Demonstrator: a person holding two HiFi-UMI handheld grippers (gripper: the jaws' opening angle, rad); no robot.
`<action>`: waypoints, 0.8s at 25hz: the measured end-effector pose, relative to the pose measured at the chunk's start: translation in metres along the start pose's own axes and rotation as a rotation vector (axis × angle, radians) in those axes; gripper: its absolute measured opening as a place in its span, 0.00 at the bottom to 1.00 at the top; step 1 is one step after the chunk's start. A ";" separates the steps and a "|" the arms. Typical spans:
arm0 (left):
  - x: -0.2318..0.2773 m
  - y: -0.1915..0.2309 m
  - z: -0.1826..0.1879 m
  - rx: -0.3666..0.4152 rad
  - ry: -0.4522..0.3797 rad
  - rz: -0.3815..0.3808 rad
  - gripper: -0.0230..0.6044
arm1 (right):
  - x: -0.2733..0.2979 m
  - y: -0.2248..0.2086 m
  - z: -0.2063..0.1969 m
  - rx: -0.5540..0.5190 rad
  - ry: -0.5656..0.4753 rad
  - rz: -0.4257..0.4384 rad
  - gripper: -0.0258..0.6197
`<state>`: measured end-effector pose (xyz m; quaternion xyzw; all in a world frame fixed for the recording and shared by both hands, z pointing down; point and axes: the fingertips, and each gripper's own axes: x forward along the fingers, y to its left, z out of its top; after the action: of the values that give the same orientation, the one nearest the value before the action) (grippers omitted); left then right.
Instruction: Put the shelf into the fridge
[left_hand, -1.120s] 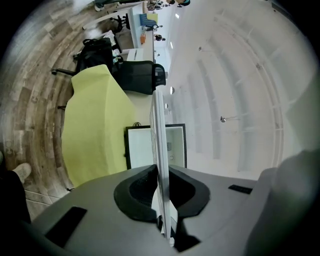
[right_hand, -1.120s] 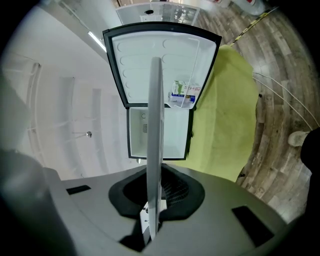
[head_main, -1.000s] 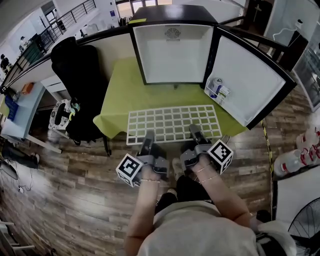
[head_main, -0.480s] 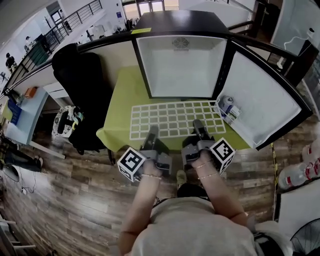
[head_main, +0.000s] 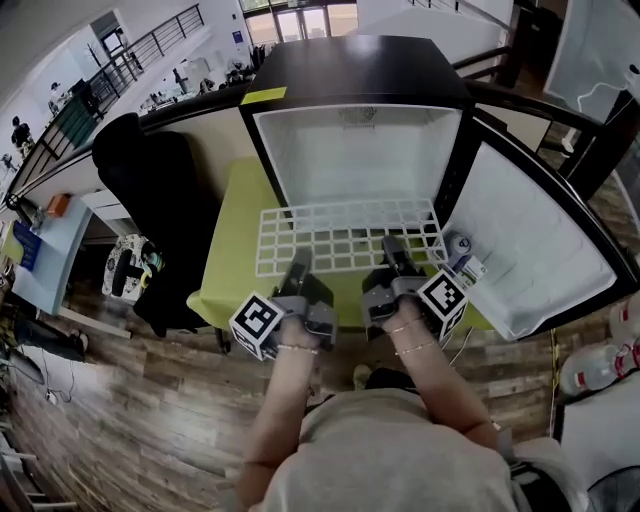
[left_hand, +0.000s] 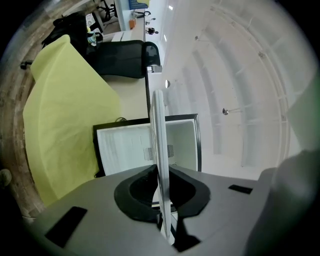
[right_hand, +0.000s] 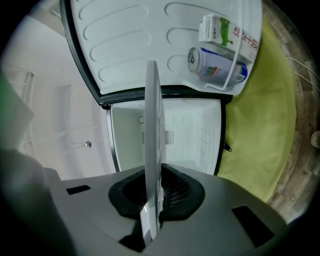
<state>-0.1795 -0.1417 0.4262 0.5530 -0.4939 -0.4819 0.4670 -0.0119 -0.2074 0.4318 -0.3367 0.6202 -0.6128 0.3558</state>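
White wire-grid shelf (head_main: 345, 235) held at the open front of the small black white-lined fridge (head_main: 355, 150).
The shelf is gripped by its near edge: the left gripper (head_main: 298, 264) is clamped on it left of centre, the right gripper (head_main: 393, 248) right of centre. It is carried level above the yellow-green tablecloth (head_main: 228, 250), with its far edge at the fridge's mouth.
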 end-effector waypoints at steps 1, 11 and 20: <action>0.001 0.003 0.001 0.000 -0.001 -0.002 0.10 | 0.001 -0.003 0.000 -0.003 0.000 -0.002 0.09; 0.037 0.014 -0.002 -0.014 0.020 0.003 0.10 | 0.026 -0.013 0.022 -0.002 -0.003 -0.029 0.09; 0.065 0.022 -0.006 -0.040 0.088 0.003 0.10 | 0.038 -0.019 0.037 0.006 -0.057 -0.037 0.09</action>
<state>-0.1726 -0.2075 0.4443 0.5635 -0.4637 -0.4662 0.5001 -0.0008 -0.2596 0.4498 -0.3644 0.6015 -0.6114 0.3628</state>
